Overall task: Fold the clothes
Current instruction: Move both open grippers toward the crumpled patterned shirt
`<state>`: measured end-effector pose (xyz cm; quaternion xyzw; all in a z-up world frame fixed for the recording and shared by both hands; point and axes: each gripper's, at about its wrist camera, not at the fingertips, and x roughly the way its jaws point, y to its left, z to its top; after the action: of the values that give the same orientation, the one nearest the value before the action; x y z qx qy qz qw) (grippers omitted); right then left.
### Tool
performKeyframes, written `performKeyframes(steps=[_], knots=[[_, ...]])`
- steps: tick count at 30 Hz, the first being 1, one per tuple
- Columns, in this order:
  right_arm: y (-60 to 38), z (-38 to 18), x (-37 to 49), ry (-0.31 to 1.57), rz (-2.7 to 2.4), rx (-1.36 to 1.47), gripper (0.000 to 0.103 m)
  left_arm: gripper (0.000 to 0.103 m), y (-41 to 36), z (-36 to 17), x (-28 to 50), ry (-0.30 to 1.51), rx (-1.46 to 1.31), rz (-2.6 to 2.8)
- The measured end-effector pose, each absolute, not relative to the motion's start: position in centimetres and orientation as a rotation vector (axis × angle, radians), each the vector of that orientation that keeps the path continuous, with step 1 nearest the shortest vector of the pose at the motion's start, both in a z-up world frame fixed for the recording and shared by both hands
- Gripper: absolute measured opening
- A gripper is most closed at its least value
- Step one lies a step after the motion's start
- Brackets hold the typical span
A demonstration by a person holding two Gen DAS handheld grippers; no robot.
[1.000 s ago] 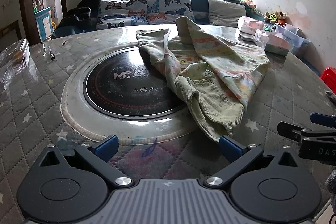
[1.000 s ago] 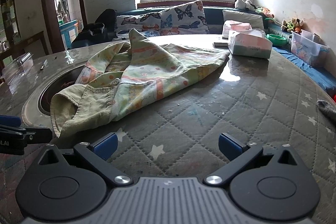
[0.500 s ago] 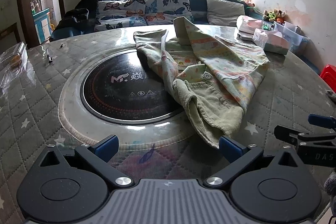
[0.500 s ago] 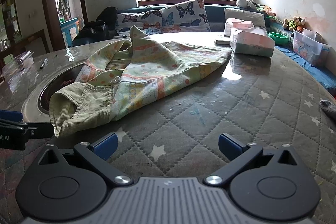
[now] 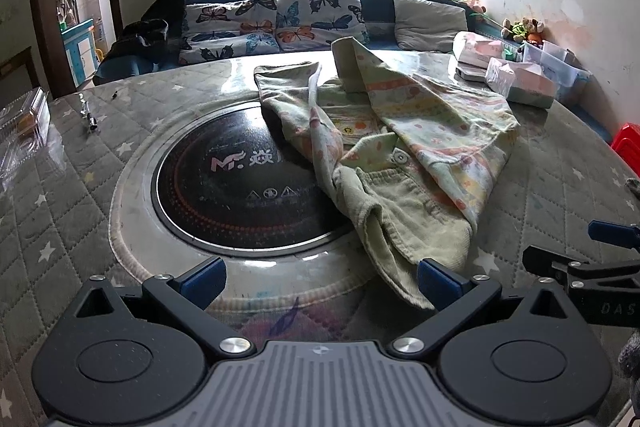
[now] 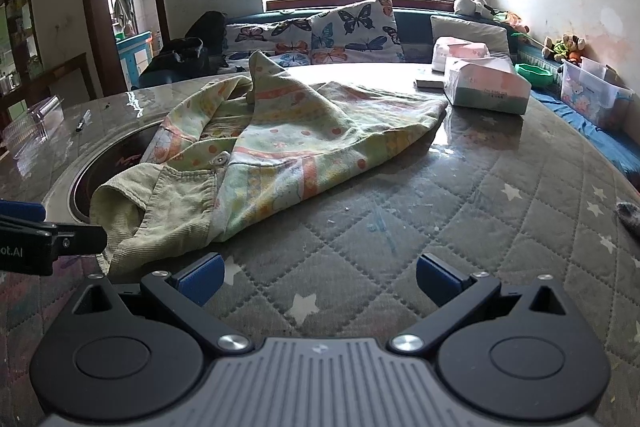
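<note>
A small light-green patterned jacket (image 5: 404, 151) lies crumpled on the round table, partly over the black cooktop (image 5: 240, 187); its corduroy sleeve end points toward me. It also shows in the right wrist view (image 6: 280, 147). My left gripper (image 5: 320, 285) is open and empty, its right fingertip just at the sleeve end. My right gripper (image 6: 318, 283) is open and empty, over bare table to the right of the sleeve. Each gripper shows in the other's view, the right one (image 5: 580, 267) and the left one (image 6: 48, 239).
The table (image 6: 480, 227) has a quilted star cover under glass. Tissue packs (image 6: 484, 87) and a small box stand at the far right. A clear plastic box (image 5: 24, 123) and a pen (image 5: 90, 117) lie at the left. A sofa with butterfly cushions (image 5: 280, 23) stands behind.
Both grippers have moved slightly forward toward the jacket's sleeve end. The jacket has not moved.
</note>
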<state>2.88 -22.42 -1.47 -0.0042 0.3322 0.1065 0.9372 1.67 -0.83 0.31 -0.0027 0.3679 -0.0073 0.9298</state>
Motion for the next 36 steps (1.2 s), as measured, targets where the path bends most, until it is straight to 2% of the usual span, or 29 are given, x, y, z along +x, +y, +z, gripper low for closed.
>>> performKeyframes(steps=[36], knots=[[-20.8, -0.5, 7.0, 0.682, 0.271, -0.064, 0.103, 0.103, -0.3, 1.0, 6.9, 0.769, 0.008, -0.026]])
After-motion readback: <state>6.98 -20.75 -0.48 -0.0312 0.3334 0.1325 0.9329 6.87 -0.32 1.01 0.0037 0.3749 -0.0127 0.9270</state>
